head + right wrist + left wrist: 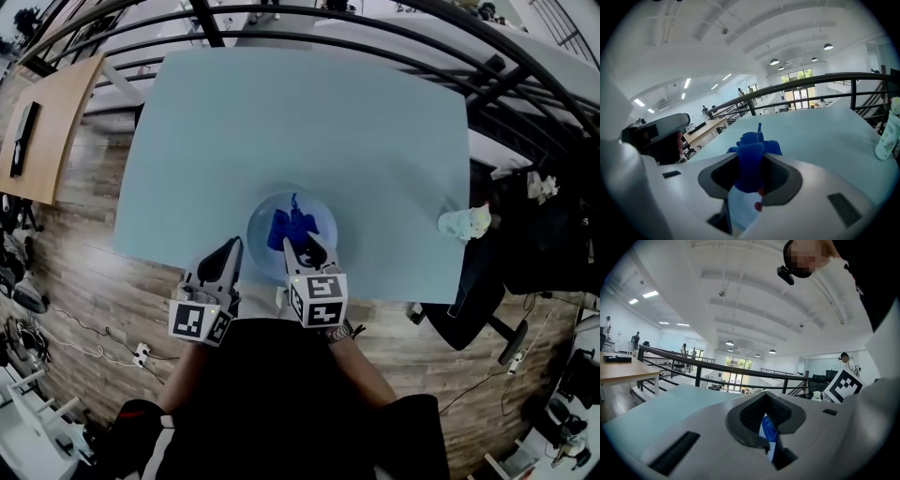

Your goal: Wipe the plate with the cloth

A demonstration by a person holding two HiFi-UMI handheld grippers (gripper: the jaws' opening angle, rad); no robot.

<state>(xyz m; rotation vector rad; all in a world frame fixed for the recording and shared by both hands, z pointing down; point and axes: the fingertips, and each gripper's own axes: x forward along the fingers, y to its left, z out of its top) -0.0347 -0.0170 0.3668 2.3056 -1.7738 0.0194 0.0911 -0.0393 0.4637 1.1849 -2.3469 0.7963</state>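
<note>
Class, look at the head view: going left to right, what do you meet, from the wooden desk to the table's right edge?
Wooden desk → left gripper → plate → small pale bottle. The cloth and right gripper overlap the plate, so they are left out.

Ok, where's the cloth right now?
In the head view the blue cloth sits bunched on the plate by the near edge of the table, pinched in the right claw; the left claw holds the plate's left rim.
</note>
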